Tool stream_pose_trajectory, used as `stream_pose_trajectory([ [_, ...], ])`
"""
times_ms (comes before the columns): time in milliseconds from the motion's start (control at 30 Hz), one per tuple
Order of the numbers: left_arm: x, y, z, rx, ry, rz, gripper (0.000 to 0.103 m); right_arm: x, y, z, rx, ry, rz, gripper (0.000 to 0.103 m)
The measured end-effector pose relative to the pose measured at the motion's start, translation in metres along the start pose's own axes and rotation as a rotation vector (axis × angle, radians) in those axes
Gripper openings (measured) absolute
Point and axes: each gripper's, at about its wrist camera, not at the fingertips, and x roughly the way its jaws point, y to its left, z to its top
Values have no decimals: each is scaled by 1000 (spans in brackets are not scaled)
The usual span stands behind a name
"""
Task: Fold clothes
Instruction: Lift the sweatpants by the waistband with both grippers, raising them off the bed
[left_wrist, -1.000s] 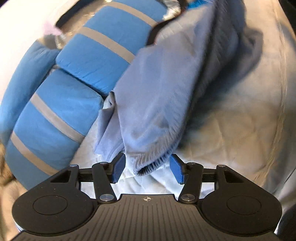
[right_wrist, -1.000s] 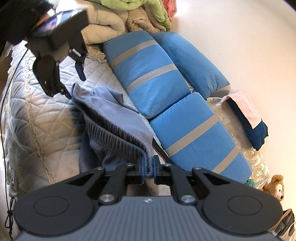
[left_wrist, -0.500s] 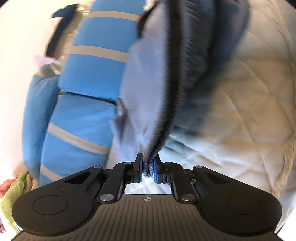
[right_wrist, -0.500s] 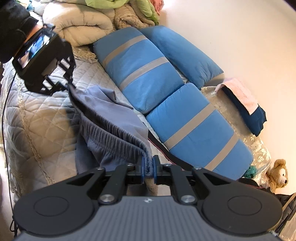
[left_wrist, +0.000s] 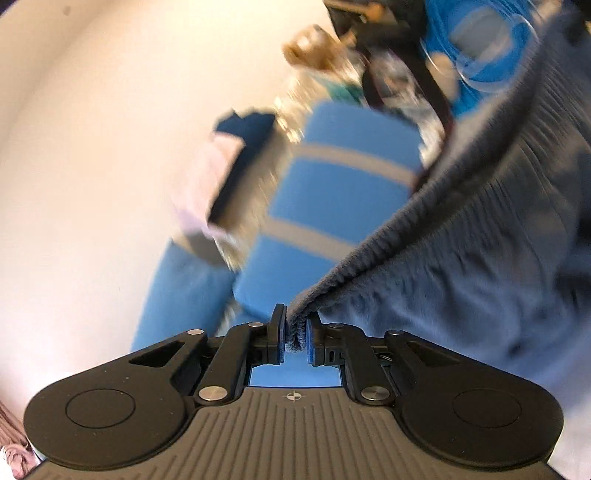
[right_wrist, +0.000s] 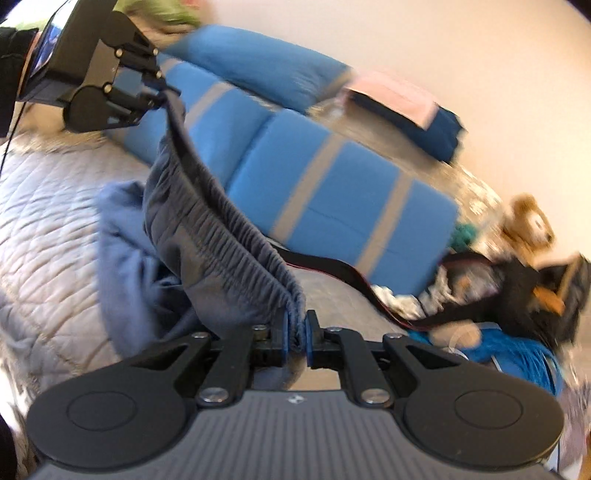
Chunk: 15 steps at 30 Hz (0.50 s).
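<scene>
The grey-blue trousers hang above the quilted bed, strung by their elastic waistband between both tools. The left gripper is clenched on one end of the band, the right gripper on the other. The fabric appears light, soft and limp; the ribbed band offers the firmest hold.

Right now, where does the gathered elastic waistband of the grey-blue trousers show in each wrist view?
Left wrist: gathered elastic waistband climbs from bottom centre to upper right.
Right wrist: waistband runs from bottom centre to upper left.
Shared landmark: blue grey-striped cushions.
</scene>
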Motion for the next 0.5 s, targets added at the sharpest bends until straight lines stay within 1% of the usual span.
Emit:
stream_pose_trajectory([
  [67, 10, 0, 30, -25, -49, 5, 10, -3, -19, -3, 57, 15, -32, 9],
  [200, 32, -11, 81, -47, -130, -24, 10, -7, -58, -15, 174, 60, -87, 9],
  [233, 33, -16, 93, -49, -148, -29, 10, -8, -66, -18, 196, 72, -99, 9],
  [400, 62, -33, 150, -51, -212, -70, 10, -10, -105, -38, 287, 121, -153, 9],
  [500, 78, -49, 179, -41, -233, -93, 10, -8, -124, -50, 341, 152, -163, 9],
])
